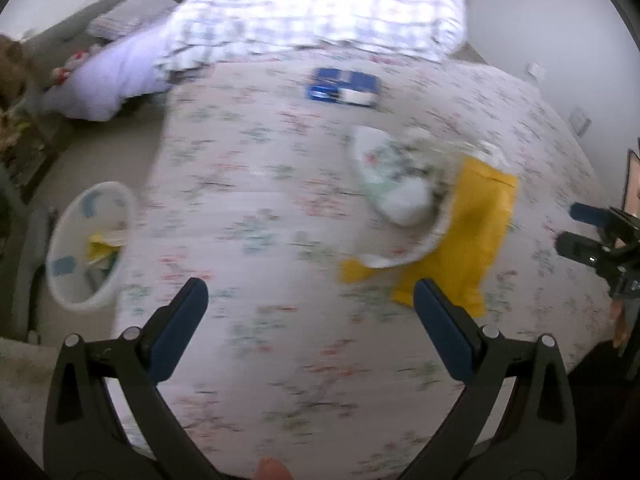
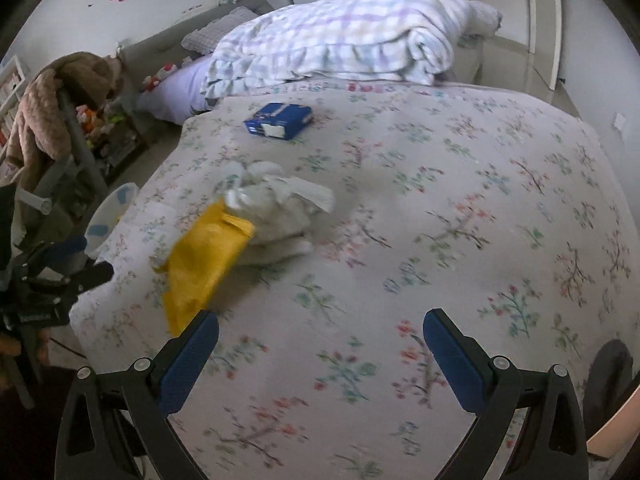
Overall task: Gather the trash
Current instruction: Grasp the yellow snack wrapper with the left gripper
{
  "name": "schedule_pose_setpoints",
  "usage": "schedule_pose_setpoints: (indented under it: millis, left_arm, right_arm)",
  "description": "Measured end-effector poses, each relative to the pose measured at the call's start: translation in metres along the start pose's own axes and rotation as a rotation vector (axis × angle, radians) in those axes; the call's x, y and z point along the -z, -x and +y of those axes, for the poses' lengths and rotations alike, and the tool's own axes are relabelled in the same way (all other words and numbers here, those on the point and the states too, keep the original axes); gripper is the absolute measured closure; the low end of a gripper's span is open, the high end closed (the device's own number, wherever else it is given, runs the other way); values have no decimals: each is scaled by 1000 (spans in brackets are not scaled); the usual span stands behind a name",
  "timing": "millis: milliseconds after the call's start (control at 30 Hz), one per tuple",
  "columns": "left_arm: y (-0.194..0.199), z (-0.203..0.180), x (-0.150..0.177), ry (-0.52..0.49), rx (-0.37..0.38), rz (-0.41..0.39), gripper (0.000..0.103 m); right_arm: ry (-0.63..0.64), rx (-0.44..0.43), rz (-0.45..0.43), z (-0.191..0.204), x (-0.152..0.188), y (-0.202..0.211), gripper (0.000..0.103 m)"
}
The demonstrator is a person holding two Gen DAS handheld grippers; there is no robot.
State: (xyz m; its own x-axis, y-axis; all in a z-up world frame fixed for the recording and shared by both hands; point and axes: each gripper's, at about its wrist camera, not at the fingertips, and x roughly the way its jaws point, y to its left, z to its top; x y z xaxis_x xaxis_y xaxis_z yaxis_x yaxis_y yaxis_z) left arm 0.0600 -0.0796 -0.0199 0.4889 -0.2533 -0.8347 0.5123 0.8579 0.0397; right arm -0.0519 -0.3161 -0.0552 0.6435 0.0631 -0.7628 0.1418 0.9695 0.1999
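A yellow wrapper (image 1: 476, 236) (image 2: 204, 264) lies on the floral bed. A crumpled white paper and plastic bundle (image 1: 400, 192) (image 2: 272, 208) rests partly on it. A blue packet (image 1: 344, 88) (image 2: 280, 120) lies farther up the bed. A white bin (image 1: 88, 244) (image 2: 110, 216) with trash inside stands on the floor left of the bed. My left gripper (image 1: 312, 304) is open and empty over the bed, short of the yellow wrapper. My right gripper (image 2: 320, 340) is open and empty, right of the wrapper; it also shows at the right edge of the left wrist view (image 1: 588, 232).
A folded checked blanket (image 2: 340, 36) and a lilac pillow (image 2: 180, 88) lie at the head of the bed (image 2: 480, 200). A rack with a brown plush cover (image 2: 48, 120) and toys stands left of the bed. Walls and a door stand to the right.
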Motion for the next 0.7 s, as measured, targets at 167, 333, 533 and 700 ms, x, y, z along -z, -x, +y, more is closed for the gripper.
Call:
schedule_pose_setpoints:
  millis: [167,333,533,700]
  left_arm:
    - [-9,-34,-5,-18,89,15,1]
    - [-14,-67,-6,-98,136,5,1]
    - [-26,-83,-8,-153,147,20,2]
    - [-37,-87,-10,-158,144,25,11]
  right_arm:
    - [-61,9,12,-24,6,-1,0]
    - [-99,14,41,-38,8,-7,0]
    - [-47,75,73,-39,15,-18,0]
    - [-1,106,69,-35,18,-20,0]
